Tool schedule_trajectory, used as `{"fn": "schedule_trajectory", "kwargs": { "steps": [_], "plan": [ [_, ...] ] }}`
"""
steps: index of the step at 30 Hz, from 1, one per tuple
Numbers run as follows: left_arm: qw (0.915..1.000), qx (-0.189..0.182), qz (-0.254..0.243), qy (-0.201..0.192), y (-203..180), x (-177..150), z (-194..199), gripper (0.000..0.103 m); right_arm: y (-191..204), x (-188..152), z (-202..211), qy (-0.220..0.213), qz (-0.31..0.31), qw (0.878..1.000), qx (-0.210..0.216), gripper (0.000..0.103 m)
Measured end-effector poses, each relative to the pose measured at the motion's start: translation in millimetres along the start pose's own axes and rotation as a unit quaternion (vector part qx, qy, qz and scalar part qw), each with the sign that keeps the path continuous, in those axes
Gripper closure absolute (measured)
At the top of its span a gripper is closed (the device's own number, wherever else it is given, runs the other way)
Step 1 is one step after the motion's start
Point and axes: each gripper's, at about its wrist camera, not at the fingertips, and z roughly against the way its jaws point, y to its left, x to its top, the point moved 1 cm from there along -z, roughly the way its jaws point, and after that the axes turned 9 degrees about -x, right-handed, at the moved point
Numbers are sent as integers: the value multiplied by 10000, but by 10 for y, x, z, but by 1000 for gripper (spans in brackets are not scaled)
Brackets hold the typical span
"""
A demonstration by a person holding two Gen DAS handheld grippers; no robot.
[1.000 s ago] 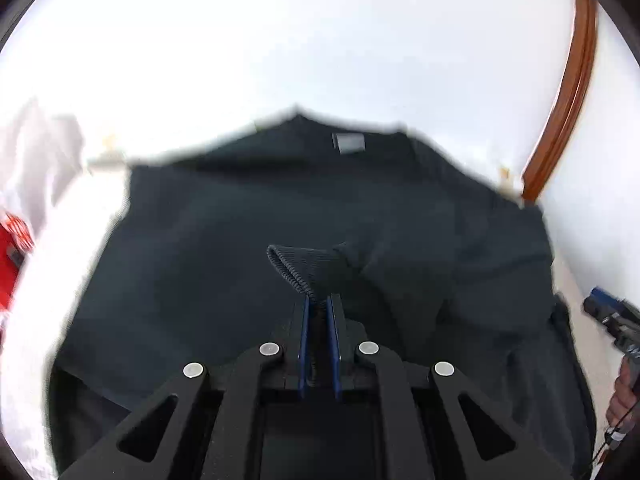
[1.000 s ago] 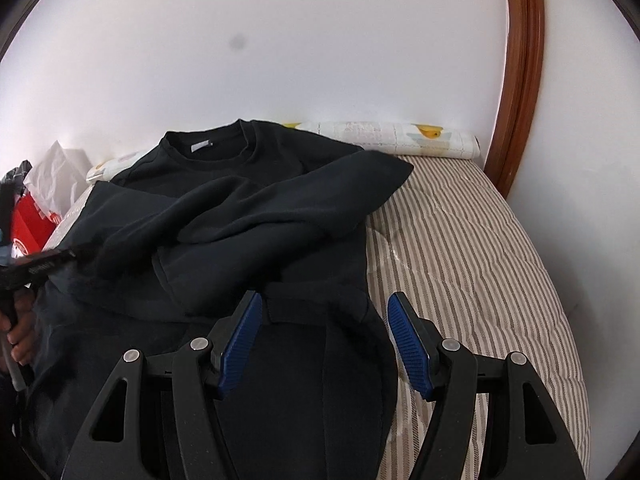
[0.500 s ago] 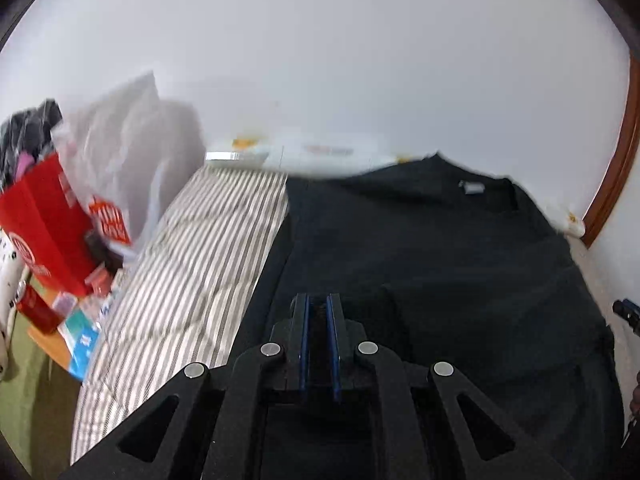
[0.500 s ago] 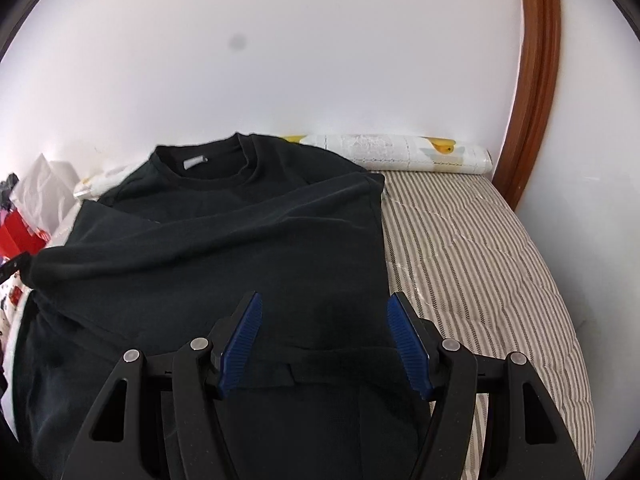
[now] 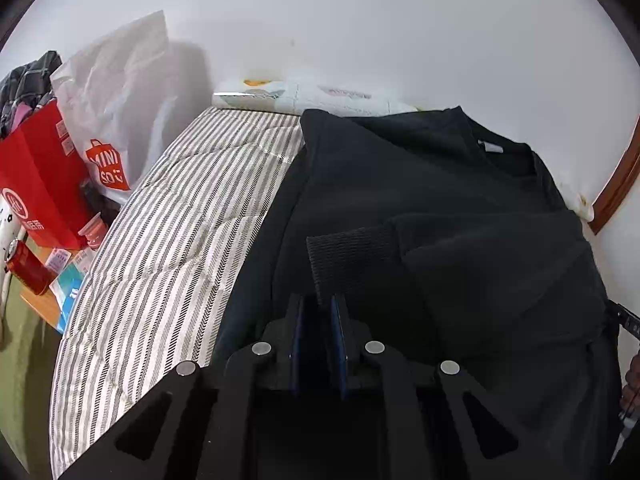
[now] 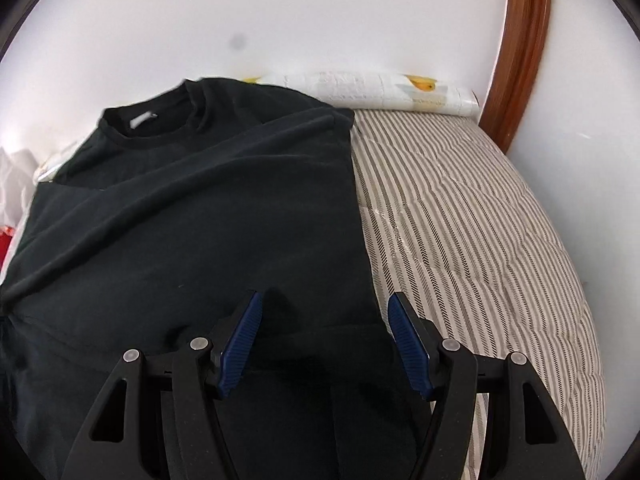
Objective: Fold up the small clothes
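Note:
A black sweatshirt (image 5: 420,184) lies on a striped mattress (image 5: 192,216), collar toward the wall. My left gripper (image 5: 319,304) is shut on the ribbed cuff (image 5: 344,252) of a sleeve that is folded across the body. In the right wrist view the sweatshirt (image 6: 192,216) lies with its right side folded in, giving a straight edge. My right gripper (image 6: 325,308) is open and empty, just above the lower part of the sweatshirt.
A white Miniso bag (image 5: 116,108), a red bag (image 5: 36,176) and a red can (image 5: 24,266) stand to the mattress's left. A rolled patterned pad (image 6: 380,90) lies along the wall. A wooden frame (image 6: 520,48) stands at the right. Bare mattress (image 6: 472,232) lies right of the sweatshirt.
My left gripper has pulled the sleeve cuff leftward across the sweatshirt's body. The sleeve now lies flat over the front. My right gripper stayed open above the hem.

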Motion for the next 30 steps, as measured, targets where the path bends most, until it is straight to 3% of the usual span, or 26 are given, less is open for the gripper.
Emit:
{"fn": "schedule_trajectory", "kwargs": {
  "steps": [6, 11, 16, 21, 27, 30],
  "plan": [
    [9997, 44, -208, -104, -82, -63, 183, 90, 22, -86, 361, -332, 93, 9994, 11, 36],
    [9994, -161, -256, -185, -156, -170, 422, 90, -12, -170, 694, -433, -73, 9988, -214, 25],
    [9988, -124, -308, -358, -188, -355, 662, 89, -9, -290, 968, -660, -56, 9973, -315, 15],
    [9991, -275, -263, -193, -169, -644, 775, 89, -69, -498, 1164, -1033, -16, 9933, -520, 15],
    [9999, -69, -95, -118, 6, -1015, 865, 87, -143, -800, 1121, -1065, 96, 9929, -514, 15],
    [9998, 118, 22, -152, 146, -1143, 937, 81, -127, -947, 1040, -782, 164, 9961, -379, 15]
  ]
}}
